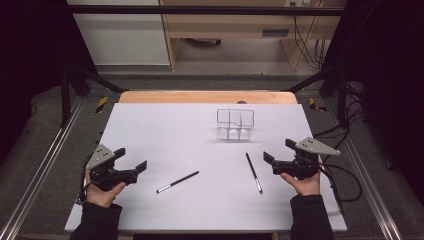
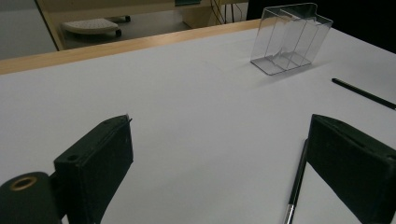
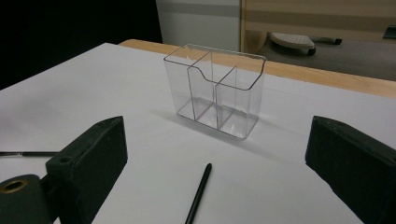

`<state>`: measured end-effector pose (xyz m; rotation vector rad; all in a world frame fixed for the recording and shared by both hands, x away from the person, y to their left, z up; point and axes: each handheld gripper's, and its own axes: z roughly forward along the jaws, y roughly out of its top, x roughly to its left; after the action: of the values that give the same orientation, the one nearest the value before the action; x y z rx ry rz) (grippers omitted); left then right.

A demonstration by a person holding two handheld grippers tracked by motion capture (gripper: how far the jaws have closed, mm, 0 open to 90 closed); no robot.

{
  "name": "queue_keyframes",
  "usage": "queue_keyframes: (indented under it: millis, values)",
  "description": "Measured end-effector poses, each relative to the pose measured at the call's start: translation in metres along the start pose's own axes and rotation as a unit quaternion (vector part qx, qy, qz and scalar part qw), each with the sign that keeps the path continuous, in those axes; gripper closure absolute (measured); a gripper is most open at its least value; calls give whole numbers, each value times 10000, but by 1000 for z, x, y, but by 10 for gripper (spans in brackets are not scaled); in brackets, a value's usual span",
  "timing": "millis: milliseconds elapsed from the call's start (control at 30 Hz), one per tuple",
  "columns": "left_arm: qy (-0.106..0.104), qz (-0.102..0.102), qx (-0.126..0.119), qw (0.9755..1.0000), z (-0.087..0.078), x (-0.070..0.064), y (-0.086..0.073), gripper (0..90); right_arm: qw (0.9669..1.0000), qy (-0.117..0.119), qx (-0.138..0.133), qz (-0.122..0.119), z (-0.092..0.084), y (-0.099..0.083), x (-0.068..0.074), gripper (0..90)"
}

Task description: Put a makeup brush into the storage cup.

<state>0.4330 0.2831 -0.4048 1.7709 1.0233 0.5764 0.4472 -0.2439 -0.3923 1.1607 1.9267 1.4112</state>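
You have two black pens on the counter [image 1: 150, 125]: the left pen [image 1: 177, 181] and the right pen [image 1: 254, 173]. You have one clear holder [image 1: 235, 124], with three compartments countable in the right gripper view. You hold two claws: left claw [image 1: 131, 159], right claw [image 1: 280, 151].

Btwn your left claw [image 1: 135, 159] & right claw [image 1: 279, 151]: bare table [image 1: 165, 130], just two pens [image 1: 177, 181] [image 1: 254, 173]; clear organizer [image 1: 235, 124] stands ahead of right claw.
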Motion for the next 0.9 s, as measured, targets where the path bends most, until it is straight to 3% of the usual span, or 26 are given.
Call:
queue_keyframes:
  millis: [500,900]
  values:
    - [-10,25,137,9999,3,0,-5,68,9994,-212,261,17,-3,6,6,67]
    - [-51,55,218,9997,7,-4,-7,68,9981,-163,582,-146,16,1,19,79]
